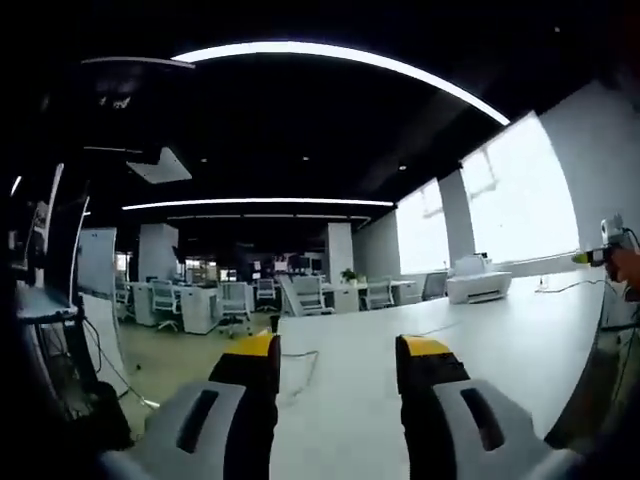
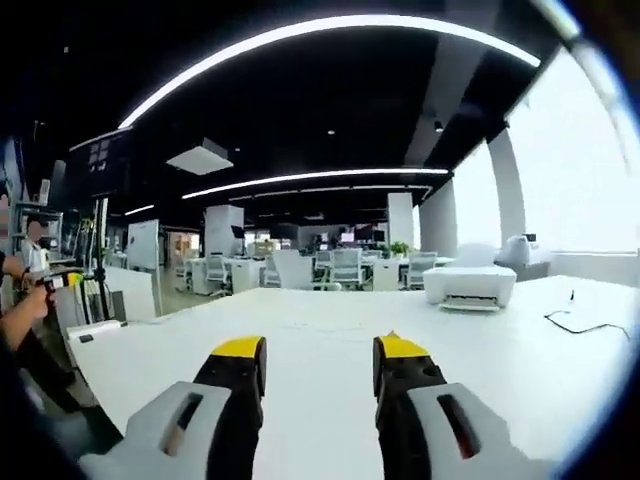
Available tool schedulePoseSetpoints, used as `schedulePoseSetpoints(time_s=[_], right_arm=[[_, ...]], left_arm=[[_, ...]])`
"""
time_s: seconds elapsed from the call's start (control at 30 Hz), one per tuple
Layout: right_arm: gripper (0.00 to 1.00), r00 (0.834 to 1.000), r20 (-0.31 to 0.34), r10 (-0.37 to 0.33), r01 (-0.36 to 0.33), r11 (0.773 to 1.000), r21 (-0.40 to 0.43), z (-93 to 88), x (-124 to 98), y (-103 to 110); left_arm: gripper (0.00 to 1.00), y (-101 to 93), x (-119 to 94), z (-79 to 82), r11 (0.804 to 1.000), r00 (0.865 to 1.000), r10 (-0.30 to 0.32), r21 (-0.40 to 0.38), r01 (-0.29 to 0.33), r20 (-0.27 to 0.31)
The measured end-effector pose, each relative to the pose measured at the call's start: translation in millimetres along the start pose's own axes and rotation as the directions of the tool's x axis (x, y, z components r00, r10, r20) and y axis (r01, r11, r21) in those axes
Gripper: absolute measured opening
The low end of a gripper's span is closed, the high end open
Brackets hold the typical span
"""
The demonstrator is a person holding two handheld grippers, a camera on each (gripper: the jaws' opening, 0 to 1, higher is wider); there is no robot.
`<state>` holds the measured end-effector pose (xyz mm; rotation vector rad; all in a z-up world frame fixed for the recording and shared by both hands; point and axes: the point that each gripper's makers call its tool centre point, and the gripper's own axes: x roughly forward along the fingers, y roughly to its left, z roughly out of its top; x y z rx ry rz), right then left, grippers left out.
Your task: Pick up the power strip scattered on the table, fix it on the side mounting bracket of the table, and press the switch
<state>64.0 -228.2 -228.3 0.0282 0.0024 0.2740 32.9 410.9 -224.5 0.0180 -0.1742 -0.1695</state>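
Hovering over white table [image 2: 330, 330] | left tool [image 1: 338, 352] agape | right tool [image 2: 318, 352] agape, both holding nothing

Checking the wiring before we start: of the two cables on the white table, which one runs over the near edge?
The dark cable left of the left gripper drops over the table edge; the other cable lies flat beyond the printer.

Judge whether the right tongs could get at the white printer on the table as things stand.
Probably yes. The right tongs are open and empty, and bare white table lies between them and the white printer further back; they would have to travel forward first.
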Motion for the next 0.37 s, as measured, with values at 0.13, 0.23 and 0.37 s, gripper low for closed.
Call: schedulePoseSetpoints(time_s=[0.13, 0.23, 0.37], right_arm=[[0.4, 0.999, -0.01, -0.03, 0.03, 0.999, 0.015, -13.8, -10, -13], [0.41, 0.999, 0.006, -0.05, 0.05, 0.999, -0.006, -13.2, -18, -17], [0.42, 0.998, 0.019, -0.063, 0.063, 0.998, -0.027, -12.9, -27, -18]], left_arm=[[0.51, -0.2, -4, -12.5, 1.0, 1.0, 0.013, -0.002, -0.013, -0.004], [0.51, 2.8, -9, -8.5, 0.999, 0.998, 0.034, -0.001, -0.034, 0.045], [0.51, 6.8, -12, -3.6, 0.999, 0.997, 0.042, -0.015, -0.041, 0.066]])
